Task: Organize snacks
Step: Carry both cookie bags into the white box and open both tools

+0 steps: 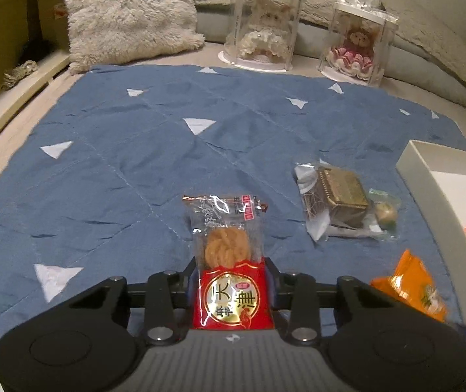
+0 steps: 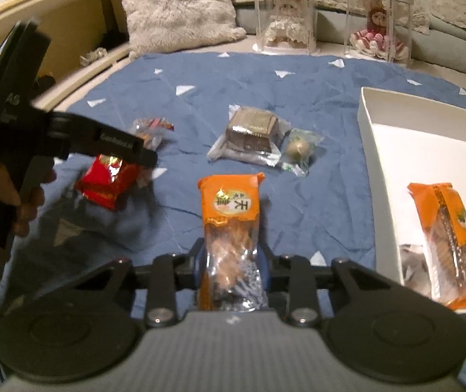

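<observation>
My left gripper [image 1: 233,281] is shut on a red snack packet [image 1: 229,261] with a twisted biscuit inside, held above the blue blanket. It also shows in the right wrist view [image 2: 110,176], with the left gripper [image 2: 141,160] over it. My right gripper [image 2: 231,268] is shut on an orange snack packet [image 2: 231,212]; it shows in the left wrist view [image 1: 412,290] too. A white box [image 2: 380,150] at the right holds another orange packet [image 2: 448,238]. A brown wrapped cake [image 2: 250,130] and a small green-wrapped sweet [image 2: 300,148] lie on the blanket.
The blue blanket [image 1: 118,163] with white triangles covers a bed. A fluffy pillow [image 1: 131,13] and two clear doll cases [image 1: 265,26] [image 1: 357,39] stand at the back. A wooden bed frame [image 2: 53,6] runs along the left.
</observation>
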Motion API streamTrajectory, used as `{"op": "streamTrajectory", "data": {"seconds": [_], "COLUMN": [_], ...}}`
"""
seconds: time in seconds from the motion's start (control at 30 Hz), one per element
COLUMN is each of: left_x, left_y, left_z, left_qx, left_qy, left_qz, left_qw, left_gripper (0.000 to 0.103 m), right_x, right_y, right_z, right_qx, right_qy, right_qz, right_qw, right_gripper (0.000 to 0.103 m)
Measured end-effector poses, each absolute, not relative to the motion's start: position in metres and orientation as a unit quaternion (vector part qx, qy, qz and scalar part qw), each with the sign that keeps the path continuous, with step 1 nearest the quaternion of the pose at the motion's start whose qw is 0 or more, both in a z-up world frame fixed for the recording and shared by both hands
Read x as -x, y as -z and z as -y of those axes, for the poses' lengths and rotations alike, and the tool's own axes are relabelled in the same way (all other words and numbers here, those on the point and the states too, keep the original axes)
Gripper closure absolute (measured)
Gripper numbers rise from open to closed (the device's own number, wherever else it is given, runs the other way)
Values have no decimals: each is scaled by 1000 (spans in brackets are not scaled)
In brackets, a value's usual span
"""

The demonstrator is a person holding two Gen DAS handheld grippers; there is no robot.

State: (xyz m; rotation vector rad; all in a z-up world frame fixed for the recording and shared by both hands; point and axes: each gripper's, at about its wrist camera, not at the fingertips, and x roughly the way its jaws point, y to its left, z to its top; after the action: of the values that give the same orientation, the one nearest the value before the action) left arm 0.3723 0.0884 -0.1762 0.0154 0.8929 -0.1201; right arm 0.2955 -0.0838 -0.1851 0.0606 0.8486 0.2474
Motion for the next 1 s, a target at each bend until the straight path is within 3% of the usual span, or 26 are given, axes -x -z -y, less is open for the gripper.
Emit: {"op": "streamTrajectory", "data": {"seconds": [0.57,1.0], "left_x": [-337,-359], "left_y": [84,93], "left_z": [10,132], "left_qx": [26,66], "left_qy": [83,152], "left_qz": [-395,-401], "left_qw": [914,901], "left_gripper": [63,63], "right_x": [-277,-276], "right_y": [110,87], "right_z": [190,307], "right_qx": [-66,-49], "right_qy": [-75,-6], "right_qz": [-332,-317], "right_qw": [938,947], "right_gripper": [66,66]}}
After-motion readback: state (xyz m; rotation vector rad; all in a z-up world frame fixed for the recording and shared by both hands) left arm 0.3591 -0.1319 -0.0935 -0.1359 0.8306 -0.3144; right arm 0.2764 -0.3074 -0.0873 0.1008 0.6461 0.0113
